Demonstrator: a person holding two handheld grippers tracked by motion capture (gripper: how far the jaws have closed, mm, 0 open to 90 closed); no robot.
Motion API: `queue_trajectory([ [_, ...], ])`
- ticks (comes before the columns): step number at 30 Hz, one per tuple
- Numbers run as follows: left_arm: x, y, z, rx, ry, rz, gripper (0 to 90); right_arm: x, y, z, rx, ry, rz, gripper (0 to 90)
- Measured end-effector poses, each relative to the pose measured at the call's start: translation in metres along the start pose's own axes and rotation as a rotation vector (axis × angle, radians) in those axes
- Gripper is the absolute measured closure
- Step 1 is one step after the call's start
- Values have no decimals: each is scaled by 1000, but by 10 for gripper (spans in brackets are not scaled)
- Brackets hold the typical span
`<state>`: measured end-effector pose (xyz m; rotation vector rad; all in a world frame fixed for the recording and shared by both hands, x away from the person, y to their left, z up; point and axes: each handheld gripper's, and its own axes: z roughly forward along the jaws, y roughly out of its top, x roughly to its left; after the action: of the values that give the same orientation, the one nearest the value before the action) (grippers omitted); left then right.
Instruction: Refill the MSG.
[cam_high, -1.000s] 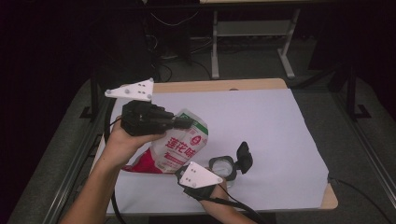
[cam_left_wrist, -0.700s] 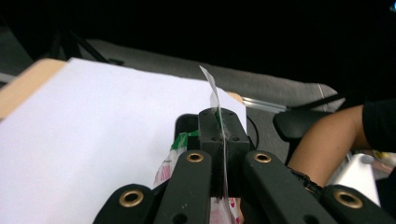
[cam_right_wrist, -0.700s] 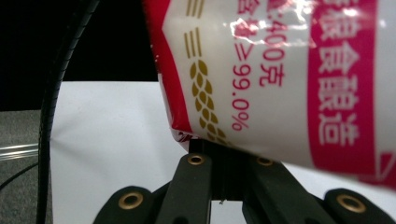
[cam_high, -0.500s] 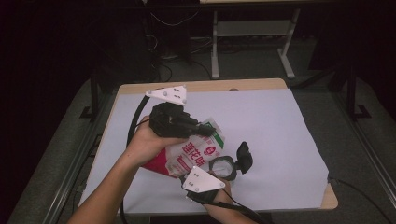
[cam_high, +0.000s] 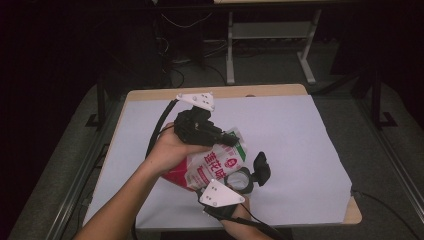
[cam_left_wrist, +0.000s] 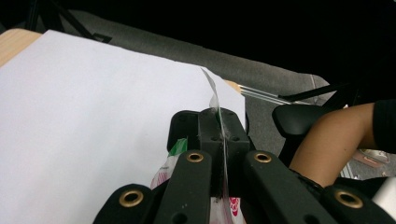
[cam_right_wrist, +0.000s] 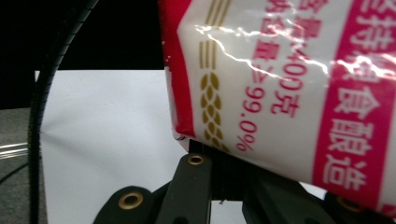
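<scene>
The glossy red-and-white plastic pouch with pink and green print (cam_high: 212, 162) is held up over the white paper-covered worktop (cam_high: 310, 150), near its front edge, between both tools. The left tongs (cam_high: 227, 140) are clamped shut on the pouch's thin upper seam; in the left gripper view that seam (cam_left_wrist: 217, 112) stands edge-on between the pressed black jaws, and the pouch body below is largely hidden behind them. The right tongs (cam_right_wrist: 219, 154) are closed on the pouch's lower corner, though the contact itself is covered by the bag, which crowds the right gripper view so that its printed text is cut off at the frame edges. In the high view the right tool's body sits beneath its grey three-cornered plate (cam_high: 221, 194), and the right hand (cam_high: 240, 212) is mostly concealed. A black ribbed cable (cam_right_wrist: 39, 116) crosses the left of the right gripper view.
</scene>
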<state>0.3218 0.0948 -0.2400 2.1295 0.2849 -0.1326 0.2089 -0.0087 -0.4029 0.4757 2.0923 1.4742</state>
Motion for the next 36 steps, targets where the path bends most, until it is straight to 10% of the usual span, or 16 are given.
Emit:
queue_trajectory([
  [16, 5, 13, 32, 157, 1, -21, 900, 3, 0, -3, -7, -17, -4, 900],
  [36, 16, 9, 49, 212, 9, -51, 899, 1, -6, 2, 3, 3, 53, 900],
])
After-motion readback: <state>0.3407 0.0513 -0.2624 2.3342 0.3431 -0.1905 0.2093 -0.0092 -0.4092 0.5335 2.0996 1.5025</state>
